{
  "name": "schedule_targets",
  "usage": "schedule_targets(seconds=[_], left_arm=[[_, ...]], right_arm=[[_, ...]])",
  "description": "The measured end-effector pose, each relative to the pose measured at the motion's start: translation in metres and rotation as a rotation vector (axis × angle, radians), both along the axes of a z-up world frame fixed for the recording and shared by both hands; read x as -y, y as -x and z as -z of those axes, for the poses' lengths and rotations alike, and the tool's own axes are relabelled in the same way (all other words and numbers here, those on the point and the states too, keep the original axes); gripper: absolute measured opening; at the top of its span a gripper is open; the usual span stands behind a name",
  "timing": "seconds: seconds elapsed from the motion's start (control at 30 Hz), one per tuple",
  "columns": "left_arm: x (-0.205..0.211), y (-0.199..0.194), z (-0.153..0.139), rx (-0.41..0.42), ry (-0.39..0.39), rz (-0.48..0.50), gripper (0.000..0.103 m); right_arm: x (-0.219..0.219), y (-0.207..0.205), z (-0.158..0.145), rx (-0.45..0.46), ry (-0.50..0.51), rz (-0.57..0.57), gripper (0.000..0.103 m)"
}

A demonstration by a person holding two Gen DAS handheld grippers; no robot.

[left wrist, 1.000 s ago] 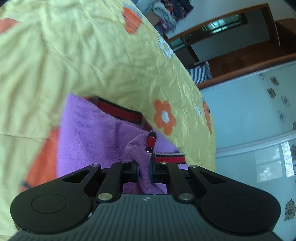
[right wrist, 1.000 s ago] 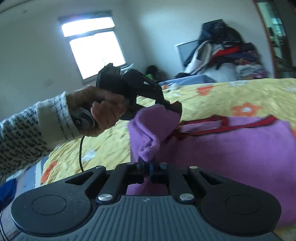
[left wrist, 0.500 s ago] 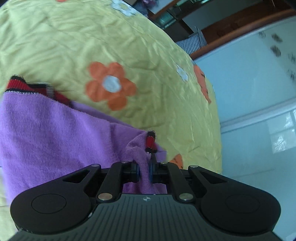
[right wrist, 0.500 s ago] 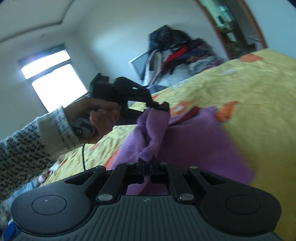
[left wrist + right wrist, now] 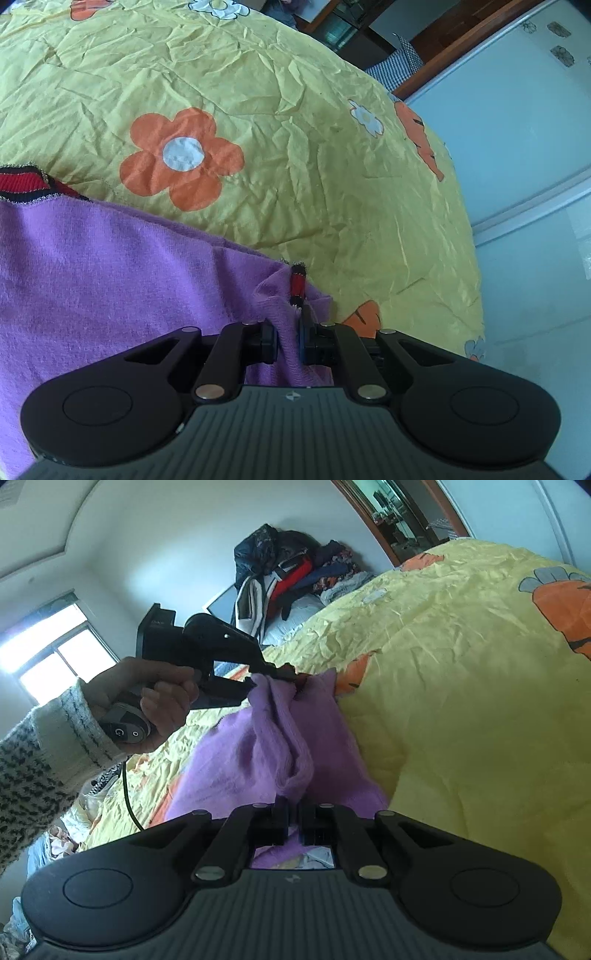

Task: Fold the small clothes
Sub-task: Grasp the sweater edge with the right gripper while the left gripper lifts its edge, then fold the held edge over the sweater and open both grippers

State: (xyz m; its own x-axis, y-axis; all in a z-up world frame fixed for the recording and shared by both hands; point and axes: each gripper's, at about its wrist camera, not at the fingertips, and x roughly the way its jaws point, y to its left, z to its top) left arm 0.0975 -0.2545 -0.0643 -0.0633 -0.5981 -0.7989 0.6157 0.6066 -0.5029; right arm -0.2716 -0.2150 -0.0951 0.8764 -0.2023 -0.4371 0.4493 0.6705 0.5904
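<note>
A small purple garment [image 5: 110, 266] with red and black striped trim [image 5: 298, 285] lies on the yellow flowered bedspread [image 5: 258, 110]. My left gripper [image 5: 288, 341] is shut on a bunched corner of it beside the trim. In the right wrist view the same purple garment [image 5: 266, 760] hangs in a fold between both grippers. My right gripper [image 5: 294, 821] is shut on its near edge. The left gripper [image 5: 275, 674], held by a hand in a speckled knit sleeve, pinches the far corner above the bed.
The bed's edge drops off at the right beside pale sliding wardrobe doors [image 5: 524, 184]. A pile of clothes [image 5: 291, 572] sits beyond the bed's far end. A window [image 5: 59, 657] and a wooden door frame [image 5: 369, 520] lie further off.
Both grippers have carried the garment sideways across the bed, rolling as they went. The purple cloth now lies spread further over the bedspread, and the orange flower has come into full view.
</note>
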Motion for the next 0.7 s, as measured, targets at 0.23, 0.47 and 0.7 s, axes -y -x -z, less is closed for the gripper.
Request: schedule_targets(seconds=[0.23,0.47,0.7], left_arm=[[0.017,0.008,0.012,0.025,0.007,-0.028,0.019],[-0.005,-0.014,-0.028,0.034,0.157,-0.064,0.058],[-0.092,-0.030,-0.066,0.232,0.163,-0.088,0.080]], right_arm=[[0.010,-0.007,0.011,-0.088,-0.060,0.007,0.006],[0.013,-0.004,0.008,-0.095,-0.074,-0.007,0.014],[0.038,-0.015,-0.028,-0.082,0.116,-0.029,0.041]])
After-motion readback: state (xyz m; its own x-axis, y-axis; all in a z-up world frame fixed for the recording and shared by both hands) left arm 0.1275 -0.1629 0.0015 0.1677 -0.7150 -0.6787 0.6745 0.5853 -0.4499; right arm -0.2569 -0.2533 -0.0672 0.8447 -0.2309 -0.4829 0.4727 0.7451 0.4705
